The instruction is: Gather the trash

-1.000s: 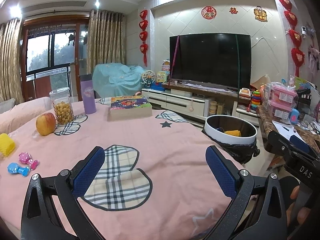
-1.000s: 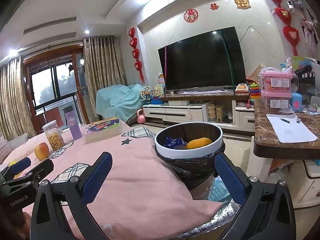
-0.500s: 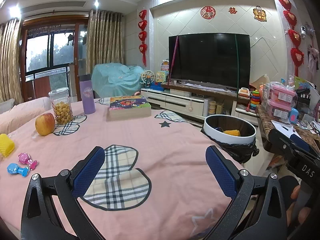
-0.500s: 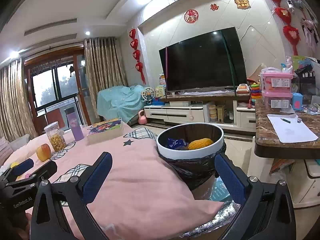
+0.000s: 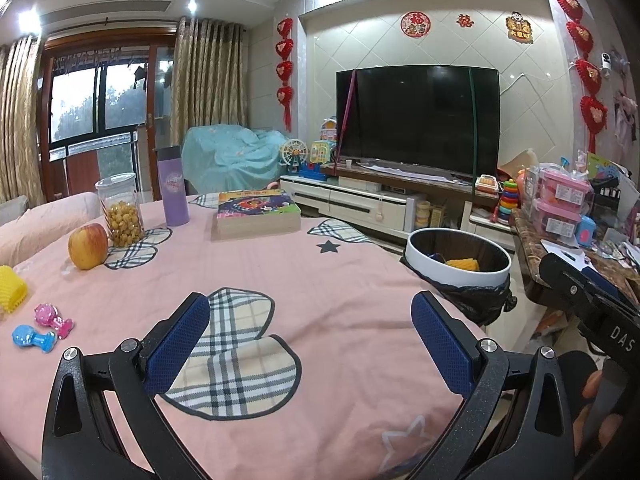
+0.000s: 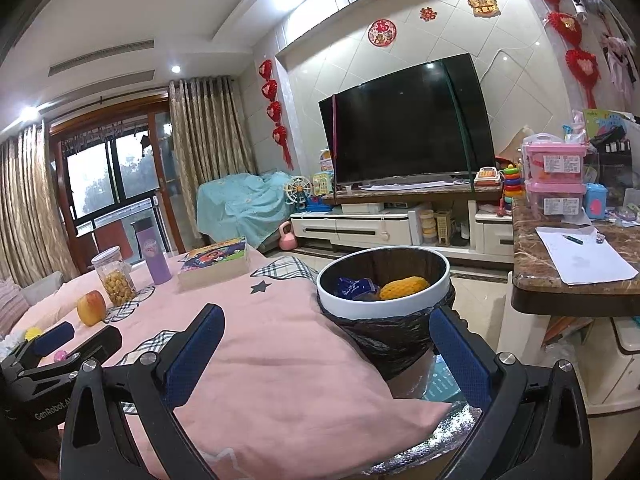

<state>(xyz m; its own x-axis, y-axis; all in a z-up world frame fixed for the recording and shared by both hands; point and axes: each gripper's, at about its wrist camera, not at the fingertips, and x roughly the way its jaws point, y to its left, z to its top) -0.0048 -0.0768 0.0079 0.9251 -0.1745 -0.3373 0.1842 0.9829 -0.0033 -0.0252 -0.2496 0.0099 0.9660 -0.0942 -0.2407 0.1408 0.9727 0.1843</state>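
Pink tablecloth with beige-and-grey plaid heart patches and a dark star. White-rimmed trash bin, black-lined, with yellow foam net and blue wrapper inside. At nine o'clock, red-yellow apple, yellow foam sleeve, pink and blue toys. Purple bottle. Blue-padded black left gripper.

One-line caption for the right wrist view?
Open right claw faces white-rimmed trash bin holding yellow foam net and blue wrapper.
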